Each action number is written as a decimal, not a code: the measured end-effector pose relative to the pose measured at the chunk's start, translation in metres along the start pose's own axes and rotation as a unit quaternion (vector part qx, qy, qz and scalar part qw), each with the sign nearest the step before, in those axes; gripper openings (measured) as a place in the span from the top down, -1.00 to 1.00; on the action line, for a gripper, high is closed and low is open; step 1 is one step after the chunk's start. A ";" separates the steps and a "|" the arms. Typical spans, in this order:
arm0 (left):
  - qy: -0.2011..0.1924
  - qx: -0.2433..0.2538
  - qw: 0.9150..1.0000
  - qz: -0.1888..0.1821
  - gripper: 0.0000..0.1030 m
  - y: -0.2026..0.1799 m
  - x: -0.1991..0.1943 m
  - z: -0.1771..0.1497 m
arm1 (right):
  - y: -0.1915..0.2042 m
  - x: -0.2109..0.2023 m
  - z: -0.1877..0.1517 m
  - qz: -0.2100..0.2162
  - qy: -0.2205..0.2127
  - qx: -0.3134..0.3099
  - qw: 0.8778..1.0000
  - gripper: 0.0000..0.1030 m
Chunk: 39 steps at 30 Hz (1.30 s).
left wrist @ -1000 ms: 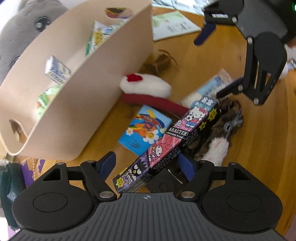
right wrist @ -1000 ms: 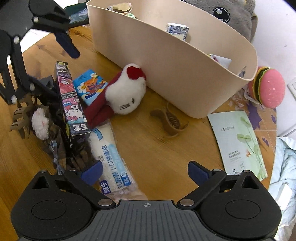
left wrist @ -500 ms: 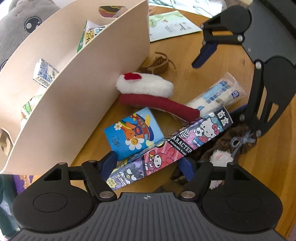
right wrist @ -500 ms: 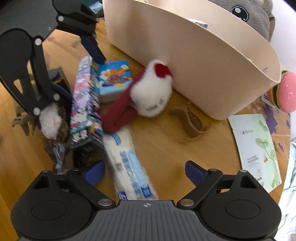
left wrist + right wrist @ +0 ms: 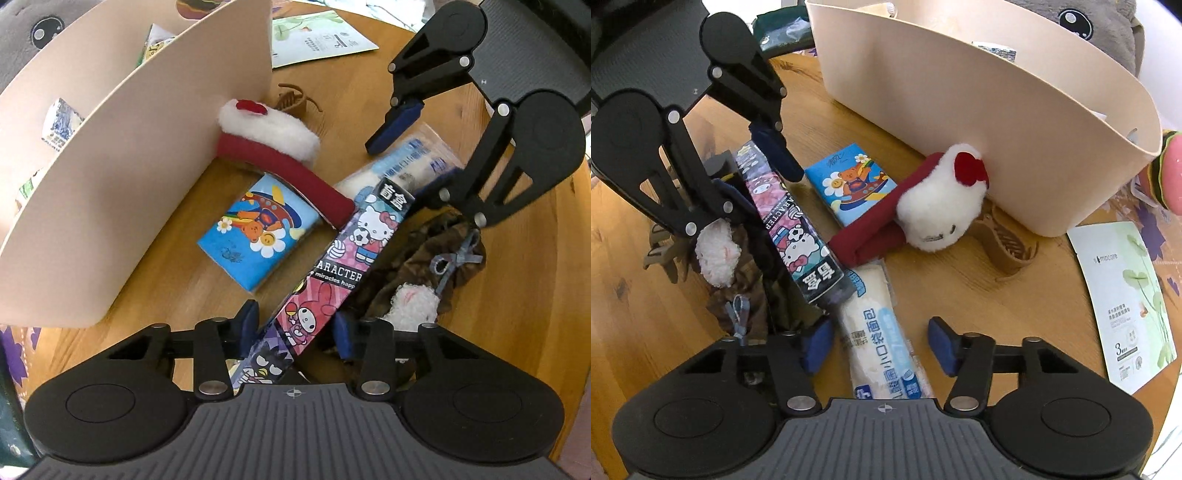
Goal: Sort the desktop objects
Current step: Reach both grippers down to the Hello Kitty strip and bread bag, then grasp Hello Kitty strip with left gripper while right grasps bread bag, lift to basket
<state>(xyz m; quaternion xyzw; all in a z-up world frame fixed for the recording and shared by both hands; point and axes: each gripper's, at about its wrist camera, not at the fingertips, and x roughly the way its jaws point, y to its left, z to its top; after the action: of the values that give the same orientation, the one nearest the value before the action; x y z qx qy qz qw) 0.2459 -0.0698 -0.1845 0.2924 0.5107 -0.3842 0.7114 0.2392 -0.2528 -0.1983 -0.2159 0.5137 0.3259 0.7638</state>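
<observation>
Wooden table [image 5: 960,295]; only right wrist view shows burger toy [image 5: 1171,173]

In the left wrist view, the near end of the long cartoon-printed cardboard box [image 5: 343,258] vanishes behind the left gripper [image 5: 293,328] body at six o'clock, so pad contact cannot be told. The white plastic-wrapped bread packet [image 5: 879,332] is cut off under the right gripper [image 5: 879,345] housing at six o'clock in the right wrist view, and its far end lies beneath the box. The cream plastic storage bin [image 5: 1015,122] hides most of its contents behind its wall, while the grey plush toy [image 5: 1082,22] at one o'clock runs off the frame
</observation>
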 end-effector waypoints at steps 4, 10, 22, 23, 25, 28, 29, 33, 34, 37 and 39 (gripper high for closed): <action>-0.003 0.011 1.000 -0.007 0.30 -0.005 -0.003 -0.003 | 0.000 -0.004 -0.002 0.004 -0.001 0.003 1.000 0.28; -0.007 0.012 1.000 -0.024 0.39 -0.012 -0.008 -0.009 | 0.004 -0.009 -0.006 0.008 0.002 -0.005 1.000 0.42; -0.031 -0.007 0.999 -0.025 0.49 -0.010 -0.026 -0.019 | 0.009 -0.030 -0.022 0.006 0.000 -0.008 1.000 0.48; -0.033 -0.008 0.999 -0.024 0.49 -0.009 -0.028 -0.020 | 0.008 -0.033 -0.028 0.005 -0.002 -0.007 1.000 0.48; -0.039 -0.011 0.999 -0.023 0.49 -0.004 -0.032 -0.013 | 0.007 -0.039 -0.030 0.001 -0.004 -0.004 1.000 0.48; -0.048 -0.013 0.999 -0.022 0.49 -0.003 -0.043 -0.017 | 0.008 -0.042 -0.023 -0.005 -0.006 0.000 1.000 0.48; -0.050 -0.012 0.998 -0.021 0.49 -0.003 -0.046 -0.018 | 0.011 -0.047 -0.028 -0.008 -0.008 0.001 1.000 0.48; -0.059 -0.014 0.998 -0.019 0.53 -0.002 -0.061 -0.025 | 0.010 -0.059 -0.033 -0.014 -0.014 0.001 1.000 0.48; -0.061 -0.016 0.998 -0.017 0.53 -0.002 -0.064 -0.026 | 0.010 -0.062 -0.033 -0.015 -0.016 0.000 1.000 0.48; -0.065 -0.019 0.998 -0.017 0.56 -0.003 -0.065 -0.025 | 0.009 -0.067 -0.024 -0.021 -0.020 -0.004 1.000 0.48; -0.066 -0.019 0.998 -0.015 0.56 -0.003 -0.063 -0.024 | 0.004 -0.061 -0.025 -0.025 -0.023 -0.005 0.999 0.48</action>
<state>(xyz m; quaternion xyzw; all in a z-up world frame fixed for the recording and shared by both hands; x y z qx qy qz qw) 0.2196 -0.0368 -0.1320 0.2451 0.4742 -0.4037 0.7430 0.2047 -0.2837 -0.1511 -0.2247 0.4887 0.3146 0.7821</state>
